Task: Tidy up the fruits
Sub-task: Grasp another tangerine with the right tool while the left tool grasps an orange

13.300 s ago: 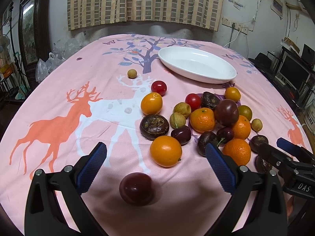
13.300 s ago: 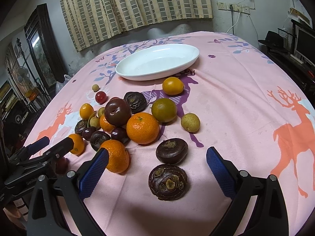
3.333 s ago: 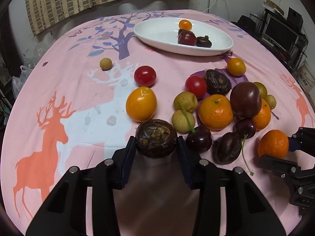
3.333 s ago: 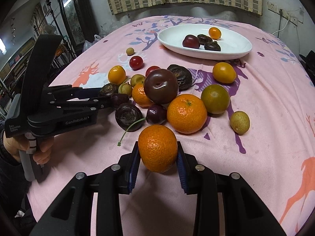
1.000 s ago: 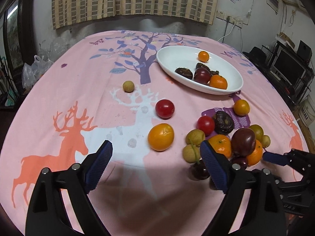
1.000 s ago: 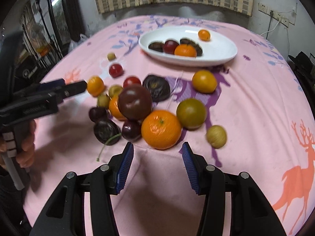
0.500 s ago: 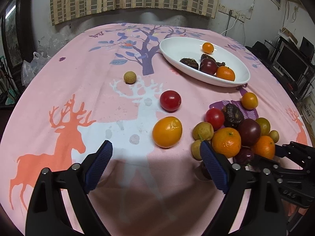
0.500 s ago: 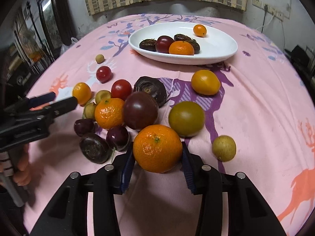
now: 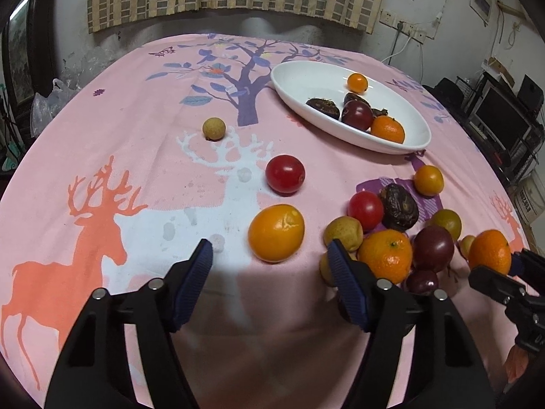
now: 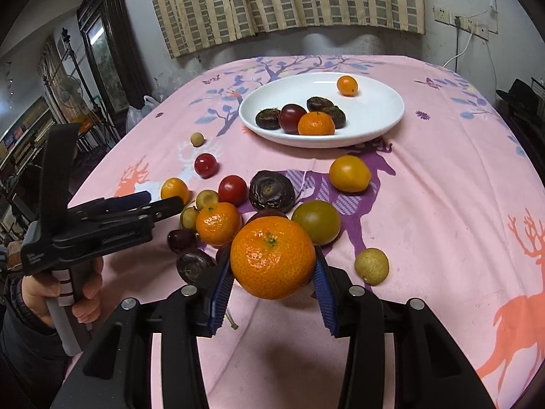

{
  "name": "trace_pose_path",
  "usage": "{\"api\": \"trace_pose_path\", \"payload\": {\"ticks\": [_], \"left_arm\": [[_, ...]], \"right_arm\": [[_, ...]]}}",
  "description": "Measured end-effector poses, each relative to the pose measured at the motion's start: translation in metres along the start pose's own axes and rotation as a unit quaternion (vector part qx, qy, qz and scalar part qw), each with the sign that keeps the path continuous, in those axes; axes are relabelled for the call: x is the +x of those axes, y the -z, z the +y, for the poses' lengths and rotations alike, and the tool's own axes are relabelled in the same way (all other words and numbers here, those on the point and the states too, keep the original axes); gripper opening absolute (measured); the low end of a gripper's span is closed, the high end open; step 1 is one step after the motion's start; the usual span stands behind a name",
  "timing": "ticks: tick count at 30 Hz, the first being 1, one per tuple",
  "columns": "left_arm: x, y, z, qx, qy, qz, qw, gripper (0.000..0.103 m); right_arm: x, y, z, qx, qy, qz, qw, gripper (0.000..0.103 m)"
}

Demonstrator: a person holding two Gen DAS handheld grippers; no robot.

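Note:
My right gripper (image 10: 272,272) is shut on a large orange (image 10: 272,256) and holds it above the fruit pile; the same orange shows in the left wrist view (image 9: 489,251). My left gripper (image 9: 270,266) is open and empty, just short of a yellow-orange fruit (image 9: 276,232) on the pink cloth. The white oval plate (image 9: 306,78) at the back holds an orange (image 9: 388,129), a plum (image 9: 357,115), dark wrinkled fruits and a small orange. Several loose fruits lie in a pile (image 9: 390,254) to the right.
A red tomato (image 9: 285,173) and a small longan (image 9: 214,129) lie apart on the cloth. A yellow-green longan (image 10: 371,266) sits right of my right gripper. The pink deer tablecloth (image 9: 102,177) covers the round table; furniture and monitors stand beyond its edges.
My right gripper has lifted the large orange off the cloth. My left gripper has moved closer to the yellow-orange fruit and its jaws have narrowed somewhat.

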State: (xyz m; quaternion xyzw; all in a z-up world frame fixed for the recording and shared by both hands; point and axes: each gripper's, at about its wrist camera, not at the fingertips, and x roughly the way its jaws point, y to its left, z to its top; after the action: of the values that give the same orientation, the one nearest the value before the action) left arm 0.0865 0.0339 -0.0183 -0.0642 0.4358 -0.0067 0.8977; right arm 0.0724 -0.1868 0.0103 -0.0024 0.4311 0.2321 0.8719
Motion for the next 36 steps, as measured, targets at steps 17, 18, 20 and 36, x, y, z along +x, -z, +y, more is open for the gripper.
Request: {"api": "trace_pose_path", "payload": {"ticks": [17,18,20,36], "left_arm": [[0.013,0.001,-0.010,0.003,-0.004,0.021,0.9998,0.039],[0.014,0.001,-0.011,0.009,-0.012,0.019,0.9997,0.044],[0.016,-0.002,-0.012,0.013,-0.019,0.012,0.9997,0.046],[-0.016,-0.015,-0.032,0.052,0.003,-0.034,0.9981,0.034]], "right_arm": [[0.001,0.001,-0.002,0.008,-0.005,-0.008,1.000,0.045],[0.001,0.001,-0.001,0.007,-0.005,-0.006,1.000,0.045],[0.003,0.002,0.000,0.005,-0.005,-0.003,1.000,0.045],[-0.007,-0.003,-0.004,0.022,-0.030,-0.032,0.999,0.045]]}}
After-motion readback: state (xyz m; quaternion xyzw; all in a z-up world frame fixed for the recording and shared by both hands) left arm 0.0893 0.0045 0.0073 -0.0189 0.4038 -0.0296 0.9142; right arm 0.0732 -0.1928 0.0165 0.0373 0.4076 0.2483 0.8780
